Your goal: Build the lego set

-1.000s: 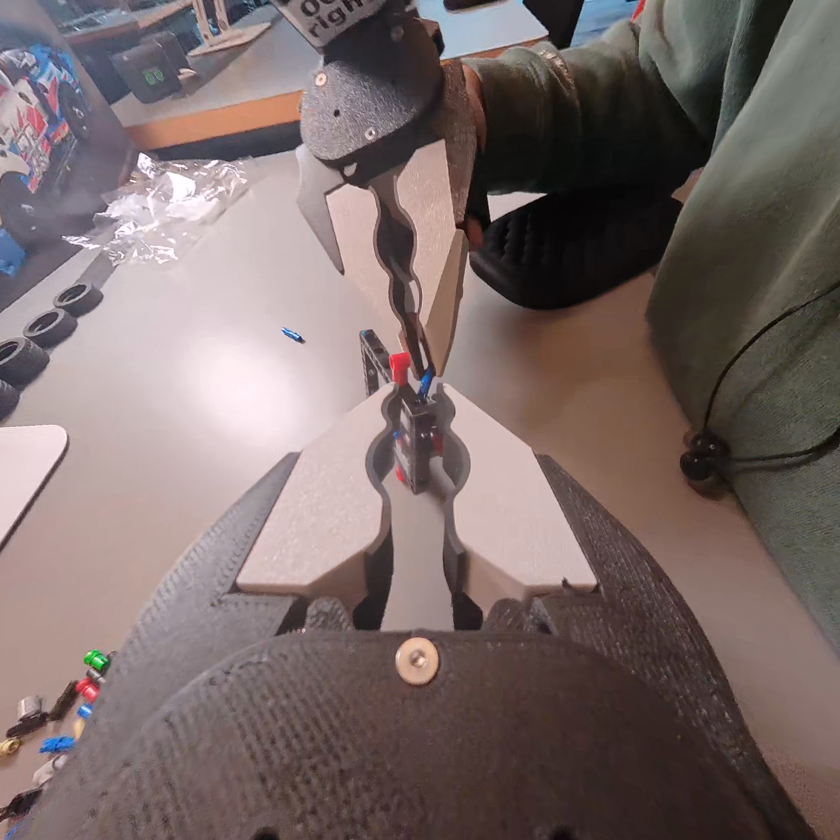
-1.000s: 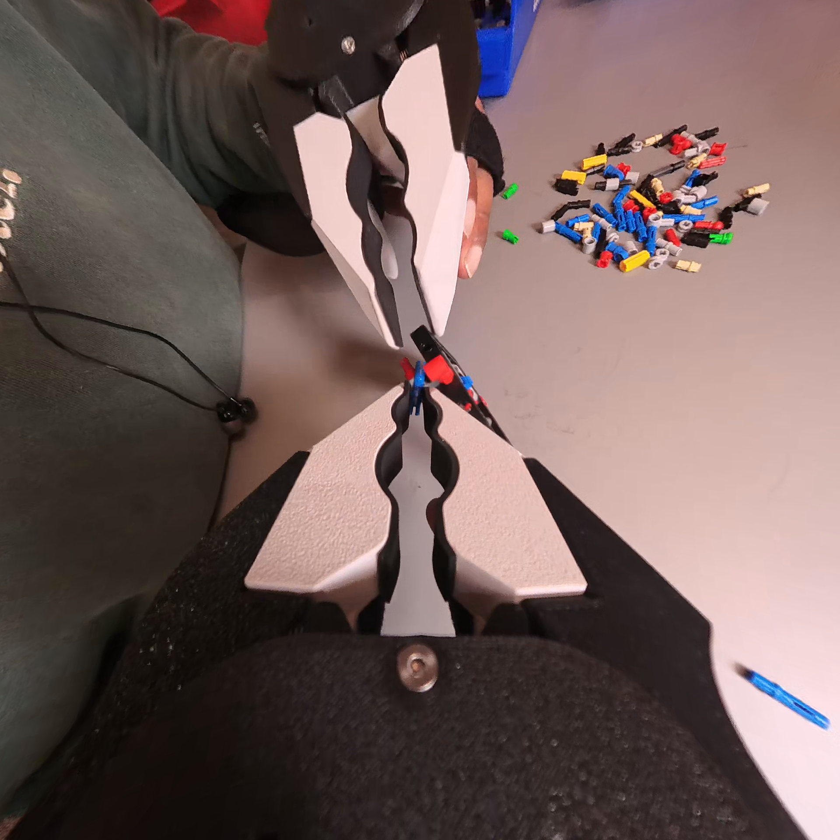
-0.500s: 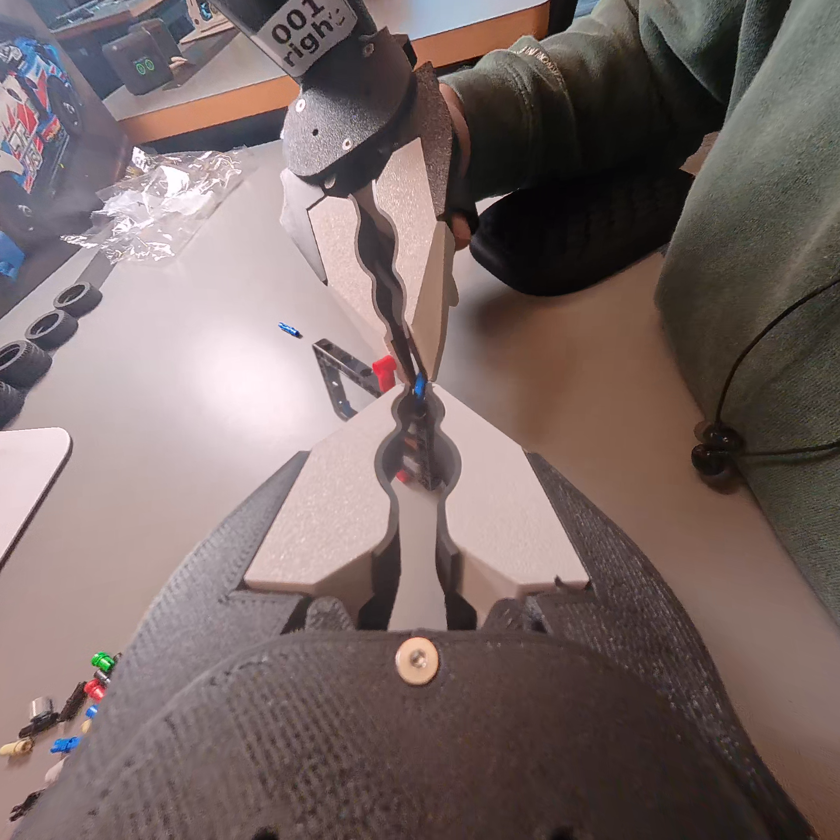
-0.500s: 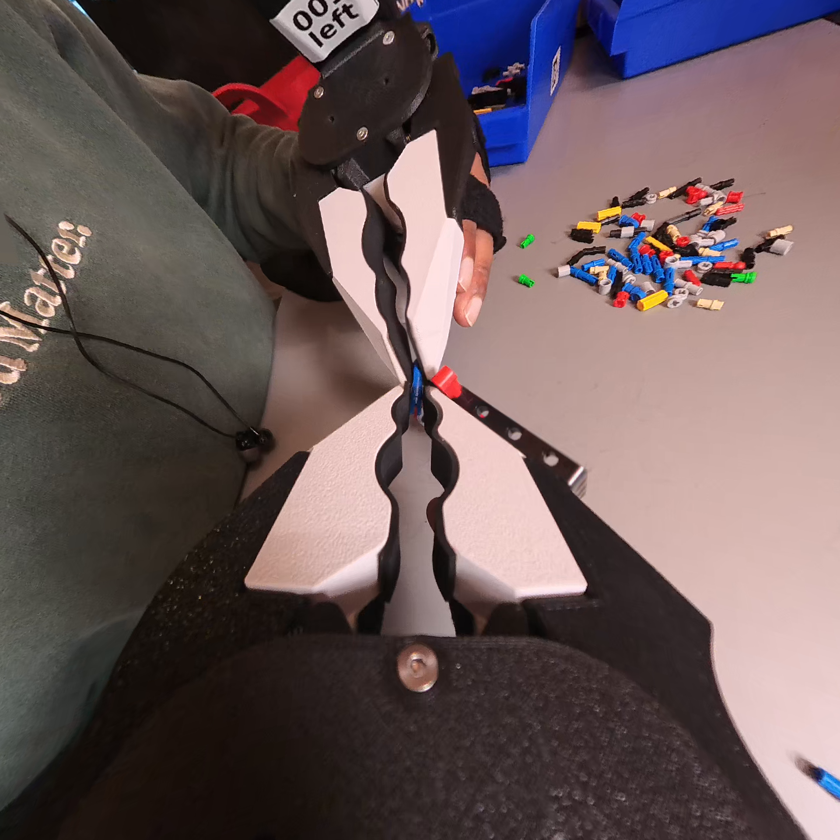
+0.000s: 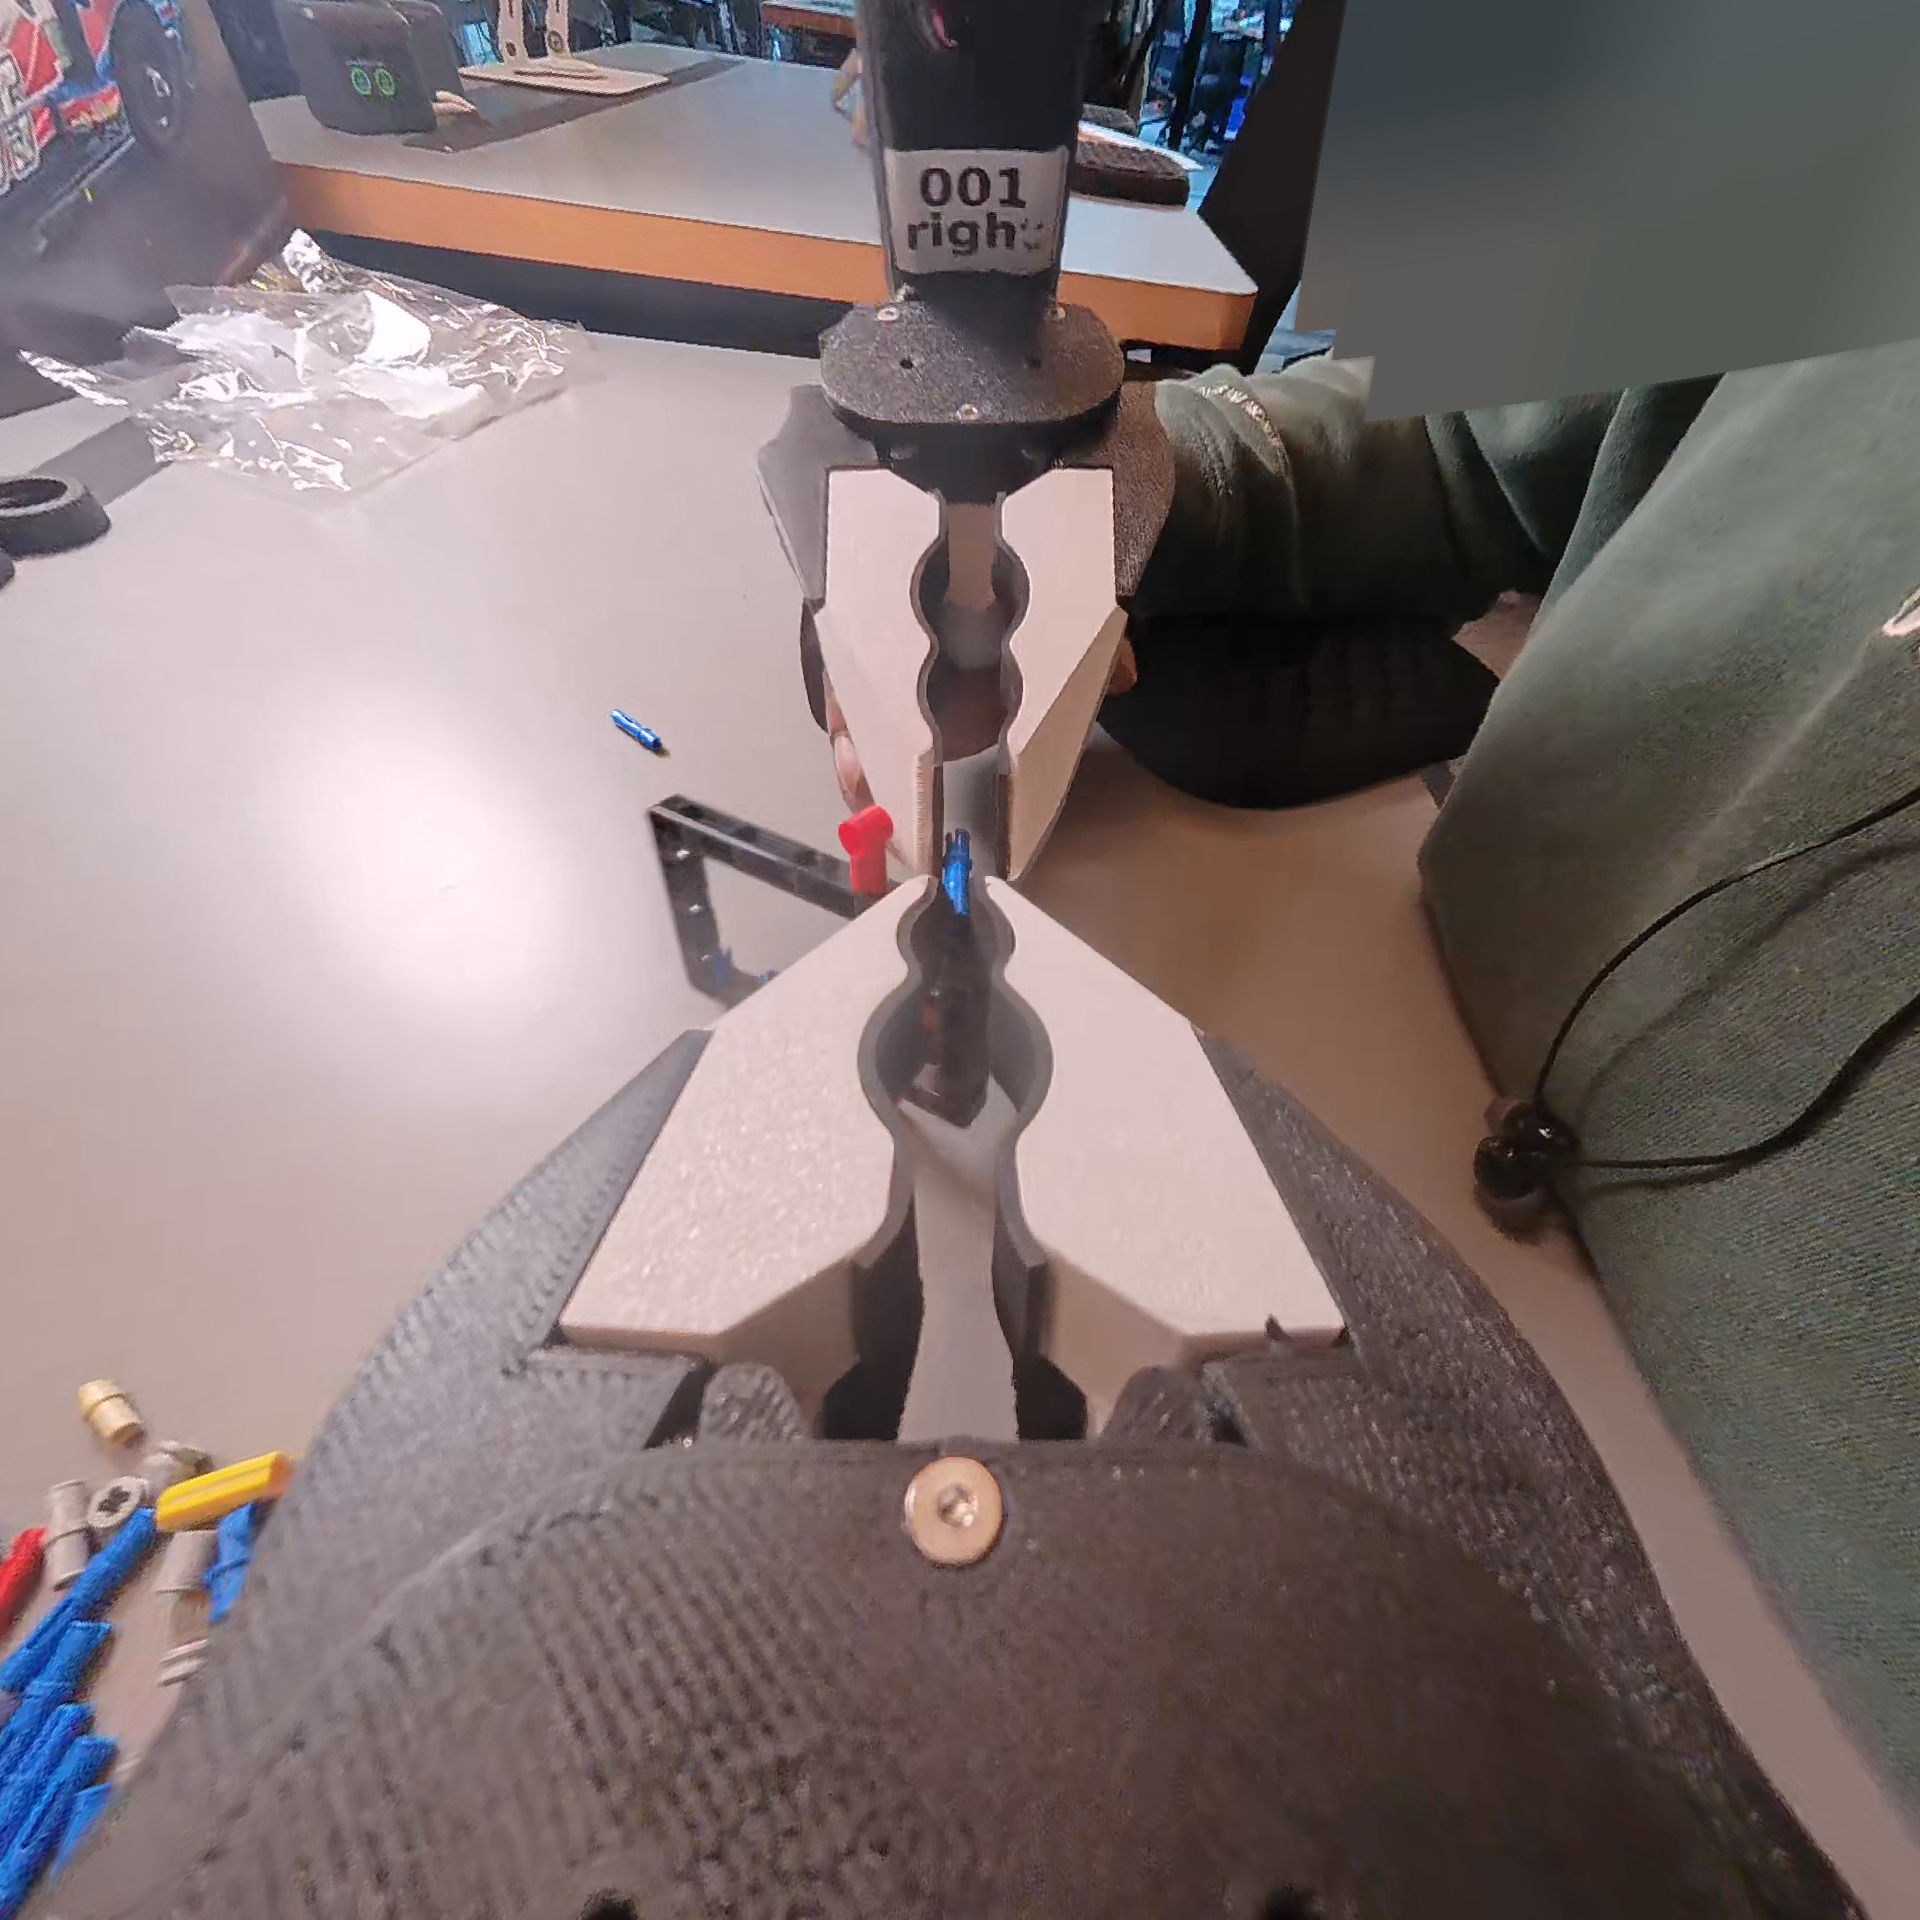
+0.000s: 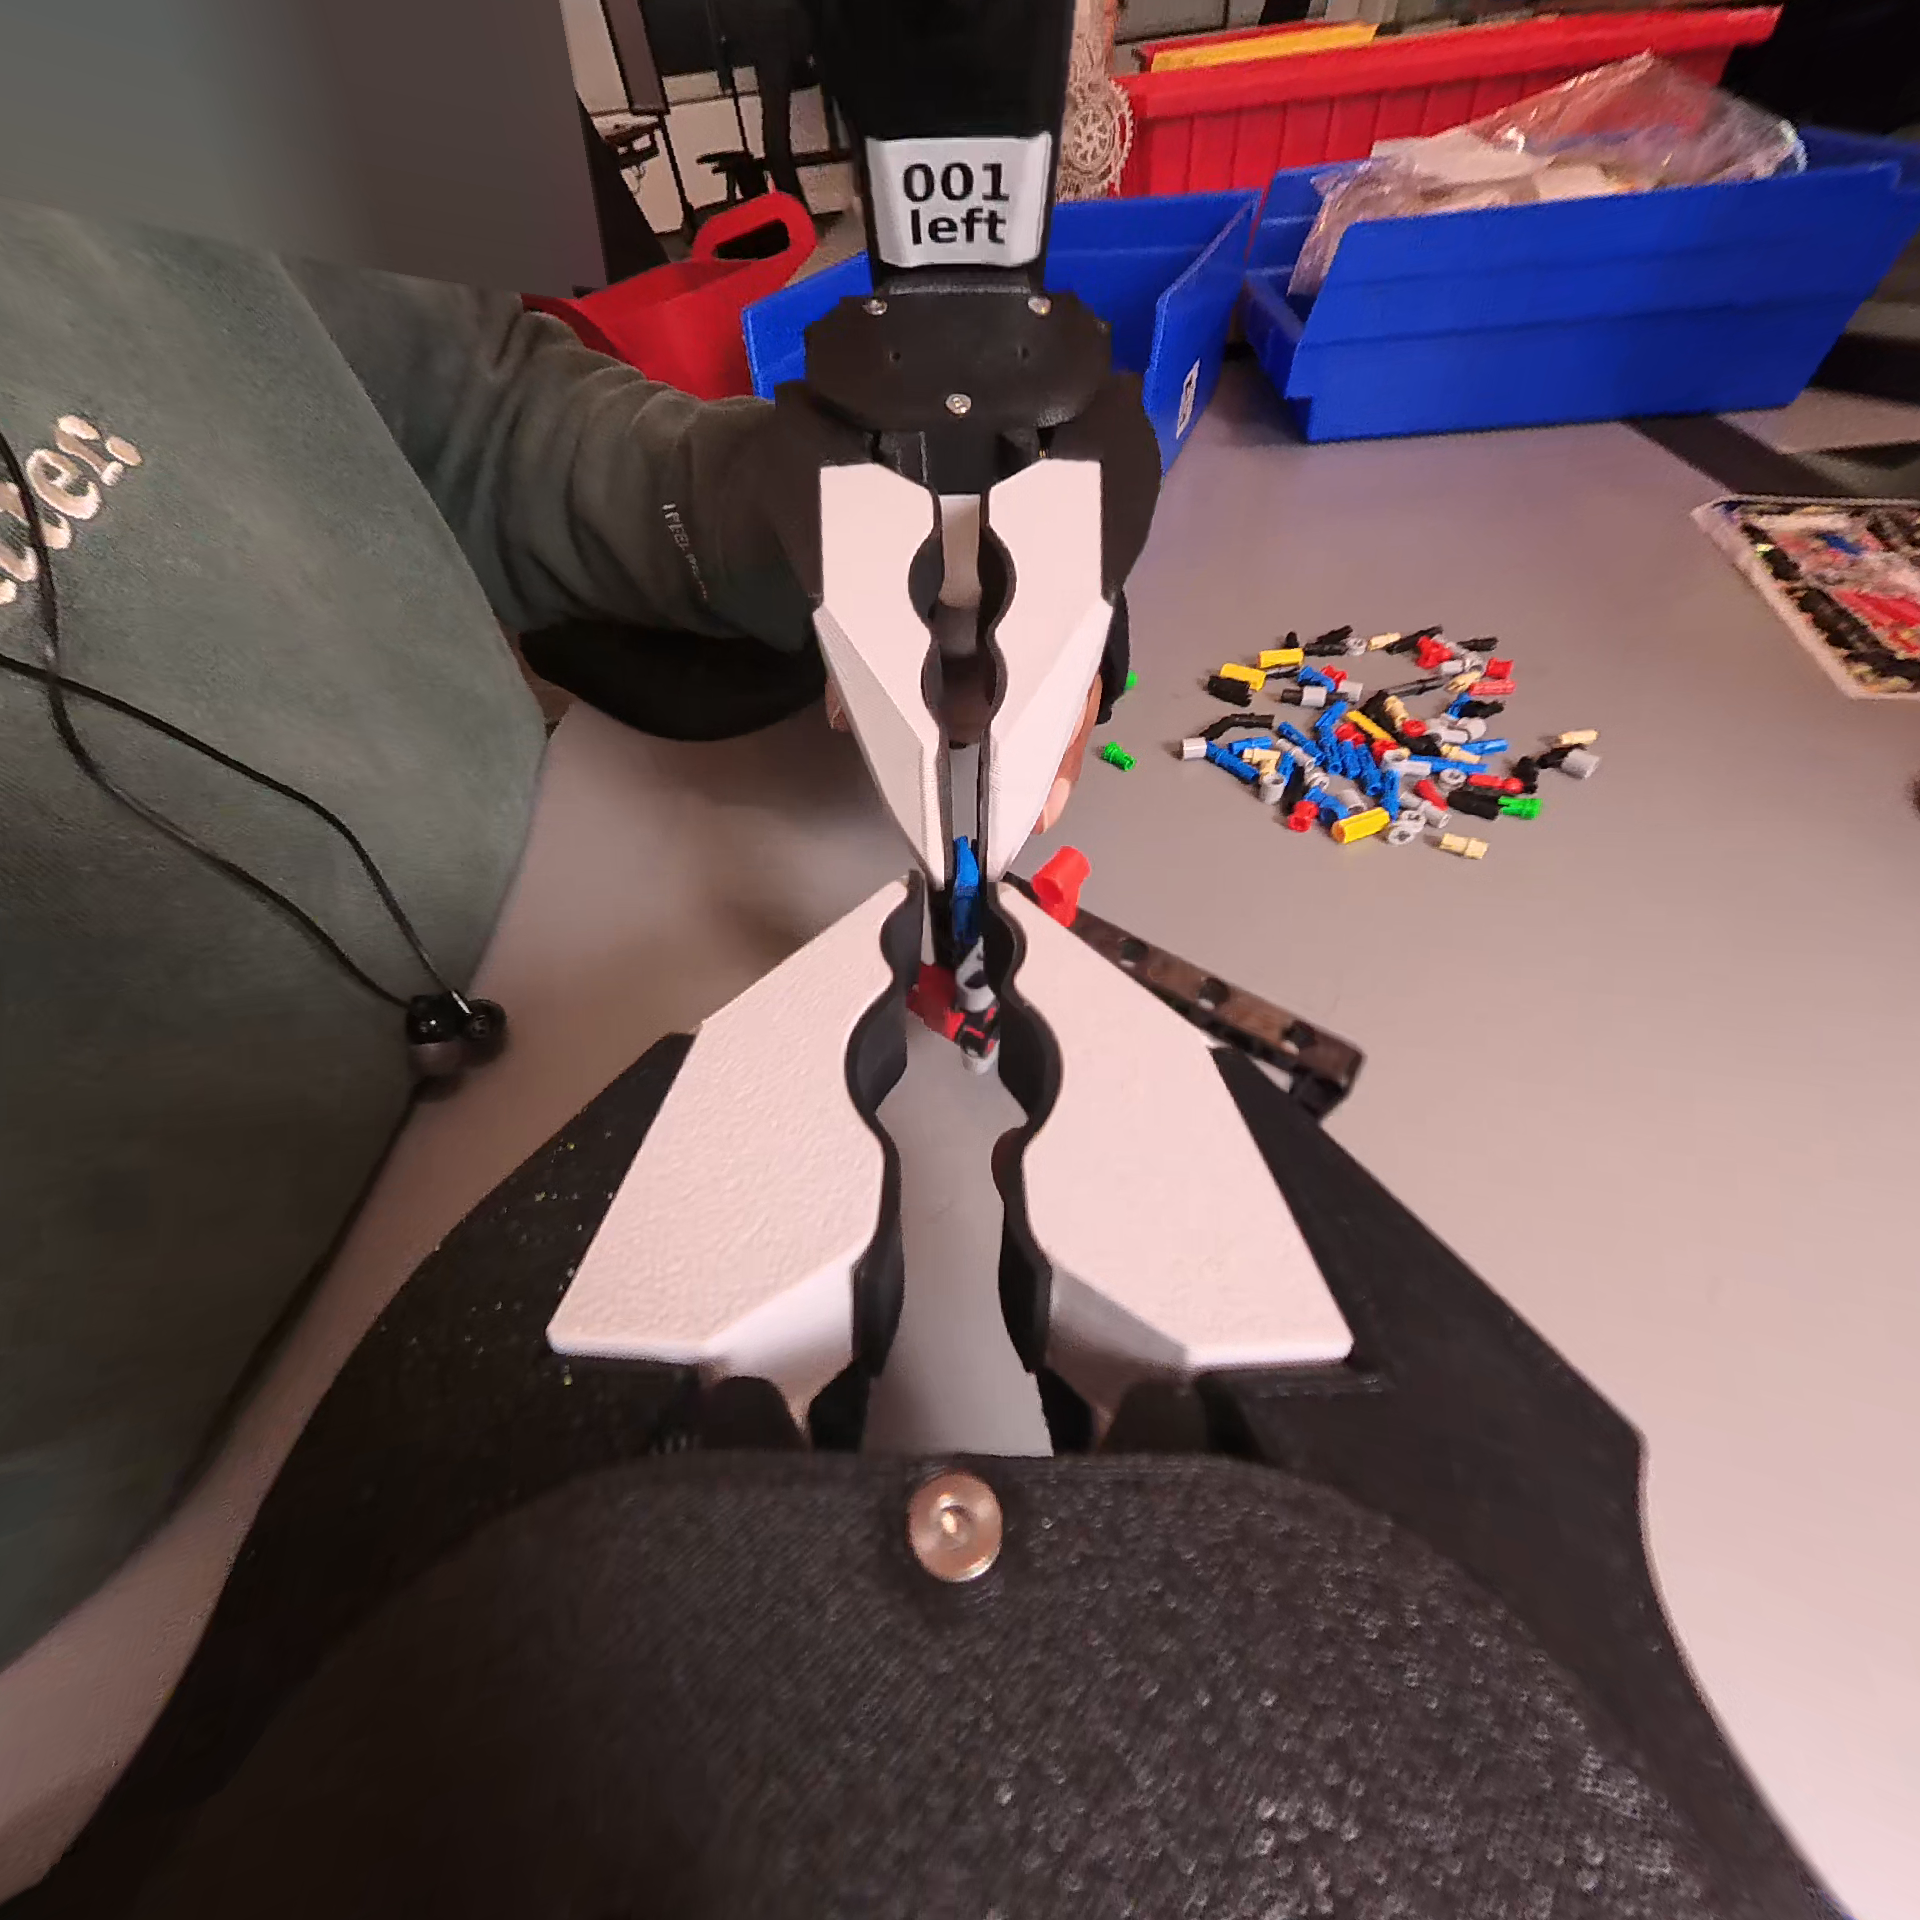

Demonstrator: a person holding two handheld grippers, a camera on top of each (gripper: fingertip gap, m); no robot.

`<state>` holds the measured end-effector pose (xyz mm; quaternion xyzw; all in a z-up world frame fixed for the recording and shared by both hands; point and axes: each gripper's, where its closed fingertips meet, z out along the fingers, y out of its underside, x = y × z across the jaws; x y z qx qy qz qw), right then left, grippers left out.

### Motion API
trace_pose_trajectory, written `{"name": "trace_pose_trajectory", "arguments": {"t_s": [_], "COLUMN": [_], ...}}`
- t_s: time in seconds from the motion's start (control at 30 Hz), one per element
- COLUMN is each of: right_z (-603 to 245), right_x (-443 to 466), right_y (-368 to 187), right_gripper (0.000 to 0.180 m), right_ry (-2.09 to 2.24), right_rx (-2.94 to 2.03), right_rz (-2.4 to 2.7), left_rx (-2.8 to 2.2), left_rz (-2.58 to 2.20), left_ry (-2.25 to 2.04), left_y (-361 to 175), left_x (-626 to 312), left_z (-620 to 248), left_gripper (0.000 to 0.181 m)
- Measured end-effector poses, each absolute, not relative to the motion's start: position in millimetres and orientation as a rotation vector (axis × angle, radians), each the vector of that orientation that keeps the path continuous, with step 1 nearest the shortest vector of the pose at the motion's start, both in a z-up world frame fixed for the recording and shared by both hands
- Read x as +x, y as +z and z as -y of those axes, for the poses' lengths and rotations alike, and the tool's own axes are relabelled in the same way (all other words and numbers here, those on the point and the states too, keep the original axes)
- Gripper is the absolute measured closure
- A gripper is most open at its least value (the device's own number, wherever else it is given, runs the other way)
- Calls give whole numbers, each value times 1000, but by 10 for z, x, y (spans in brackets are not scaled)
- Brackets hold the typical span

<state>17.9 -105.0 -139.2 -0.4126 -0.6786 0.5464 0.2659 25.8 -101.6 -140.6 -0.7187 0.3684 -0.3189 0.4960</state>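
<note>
My left gripper [image 5: 956,883] is shut on a black lego frame [image 5: 707,894], held just above the grey table. The frame carries a red pin [image 5: 864,836] and a blue pin [image 5: 956,868] that stands out of its end. My right gripper [image 6: 961,894] faces the left gripper [image 6: 961,831] tip to tip. Its jaws stand slightly apart around the blue pin [image 6: 964,883] without pinching it. The frame [image 6: 1226,1003] runs off to the right in the right wrist view, with the red pin [image 6: 1060,873] beside the tips.
A pile of small coloured pieces [image 6: 1371,748] lies to the right, with blue bins [image 6: 1558,312] and a booklet [image 6: 1839,592] behind. A loose blue pin [image 5: 636,727], plastic bags [image 5: 312,384] and a tyre [image 5: 47,509] lie on the table. The person's green sweater [image 5: 1714,935] is close by. My two grippers' fingertips are within a few centimetres of each other.
Both grippers have swung to face each other head on. My right gripper's jaws have parted off the blue pin, which stays in the frame. The left still grips the frame.
</note>
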Motion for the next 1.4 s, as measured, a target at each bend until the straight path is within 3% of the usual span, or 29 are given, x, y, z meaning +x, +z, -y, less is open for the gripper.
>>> {"name": "trace_pose_trajectory", "arguments": {"t_s": [0.47,0.67,0.83,1.0,1.1,1.4], "right_z": [1035,1036,1014,994,1000,509], "right_x": [120,94,74,40,43,264], "right_y": [-1397,-1410,-1417,-1424,-1418,-1357], "right_gripper": [177,177,177,177,177,177], "right_ry": [1490,1516,1543,1558,1561,1197], "right_rx": [-1059,-1092,-1138,-1183,-1183,-1177], "right_rz": [1773,1777,1765,1749,1751,1913], "left_rx": [-1761,-1713,-1827,-1917,-1908,-1831], "left_rz": [-765,-744,-817,-827,-860,-1013], "left_ry": [-989,-952,-712,-655,-616,-860], "left_y": [-1393,-1224,-1446,-1666,-1697,-1611], "left_x": [214,127,56,187,213,163], "left_z": [1011,1000,932,881,867,1099], "left_gripper": [177,141,117,122,140,143]}}
